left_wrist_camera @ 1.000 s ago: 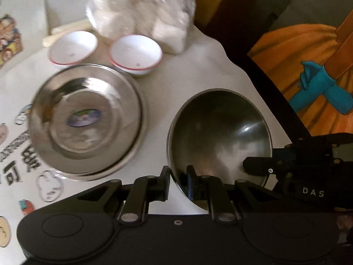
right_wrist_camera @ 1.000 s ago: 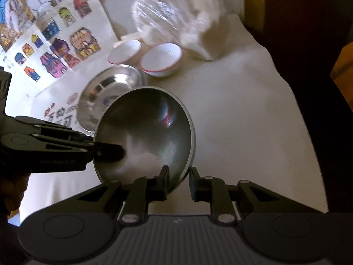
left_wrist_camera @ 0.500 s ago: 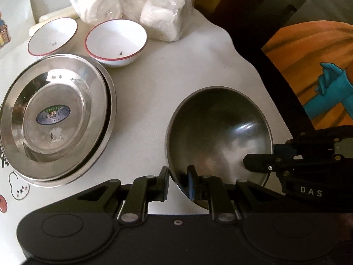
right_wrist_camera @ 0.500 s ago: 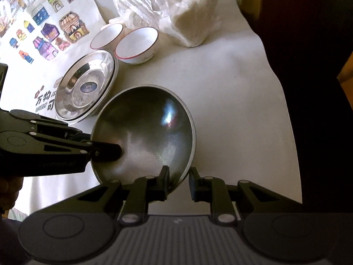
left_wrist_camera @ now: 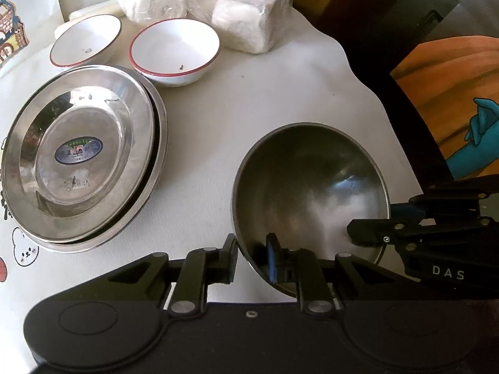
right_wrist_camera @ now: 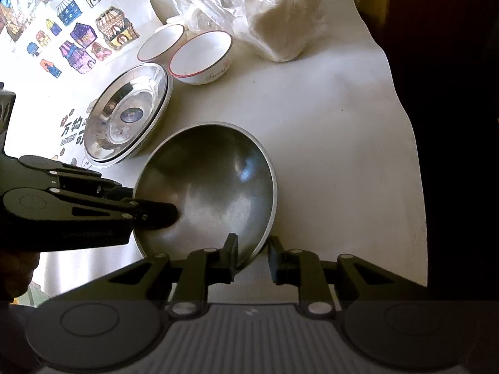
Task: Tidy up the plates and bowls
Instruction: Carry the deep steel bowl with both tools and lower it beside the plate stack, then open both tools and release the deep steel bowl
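Both grippers' fingers pinch steel bowl [left_wrist_camera: 308, 187] rim, R [right_wrist_camera: 252, 260] loosening, house stickers [right_wrist_camera: 78, 34] in R view only.

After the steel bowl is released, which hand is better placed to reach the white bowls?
Probably left. The left tongs grip the steel bowl on the side nearer the white bowls; the right tongs are farther.

The steel bowl [left_wrist_camera: 308, 187] was dull grey, the plates [left_wrist_camera: 81, 155] shiny silver with a blue oval sticker [left_wrist_camera: 78, 150]; two white bowls [left_wrist_camera: 174, 50] wore red rims; the surface [left_wrist_camera: 249, 99] was cream.
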The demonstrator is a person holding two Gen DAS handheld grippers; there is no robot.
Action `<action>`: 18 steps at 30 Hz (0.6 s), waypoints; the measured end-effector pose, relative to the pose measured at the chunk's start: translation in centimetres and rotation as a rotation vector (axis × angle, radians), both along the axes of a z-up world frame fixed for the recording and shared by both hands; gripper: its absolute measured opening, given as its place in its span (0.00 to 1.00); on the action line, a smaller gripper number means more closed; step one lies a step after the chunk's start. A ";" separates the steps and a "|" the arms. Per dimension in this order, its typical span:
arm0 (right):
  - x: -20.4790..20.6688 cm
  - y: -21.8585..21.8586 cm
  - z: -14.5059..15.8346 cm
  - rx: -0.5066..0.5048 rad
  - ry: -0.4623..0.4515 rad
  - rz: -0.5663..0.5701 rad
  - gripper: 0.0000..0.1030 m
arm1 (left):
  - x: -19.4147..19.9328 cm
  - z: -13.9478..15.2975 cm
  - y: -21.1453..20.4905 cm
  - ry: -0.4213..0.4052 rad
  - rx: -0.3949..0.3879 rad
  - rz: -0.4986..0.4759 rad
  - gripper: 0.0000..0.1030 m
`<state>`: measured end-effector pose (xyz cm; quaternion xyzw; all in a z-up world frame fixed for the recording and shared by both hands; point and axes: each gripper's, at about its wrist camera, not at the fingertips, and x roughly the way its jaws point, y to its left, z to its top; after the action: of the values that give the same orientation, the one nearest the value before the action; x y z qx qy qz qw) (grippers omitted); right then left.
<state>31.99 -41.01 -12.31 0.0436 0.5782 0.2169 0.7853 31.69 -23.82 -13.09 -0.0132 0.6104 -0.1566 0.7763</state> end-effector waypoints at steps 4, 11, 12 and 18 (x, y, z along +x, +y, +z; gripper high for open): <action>-0.1 -0.1 0.0 0.005 0.000 0.004 0.25 | -0.2 0.1 -0.2 0.001 0.005 0.003 0.20; -0.3 -0.2 0.6 0.002 -0.023 0.010 0.32 | -0.4 0.6 0.2 -0.020 0.006 0.020 0.47; -0.3 -0.3 0.7 0.001 -0.027 0.009 0.33 | -0.5 0.8 0.3 -0.024 0.007 0.020 0.55; -0.3 -0.6 1.5 -0.004 -0.044 0.004 0.54 | -0.7 2.2 1.0 -0.064 -0.004 0.003 0.80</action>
<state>31.66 -41.57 -10.85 0.0364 0.5613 0.2182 0.7975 31.03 -22.77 -10.90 -0.0104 0.5848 -0.1569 0.7958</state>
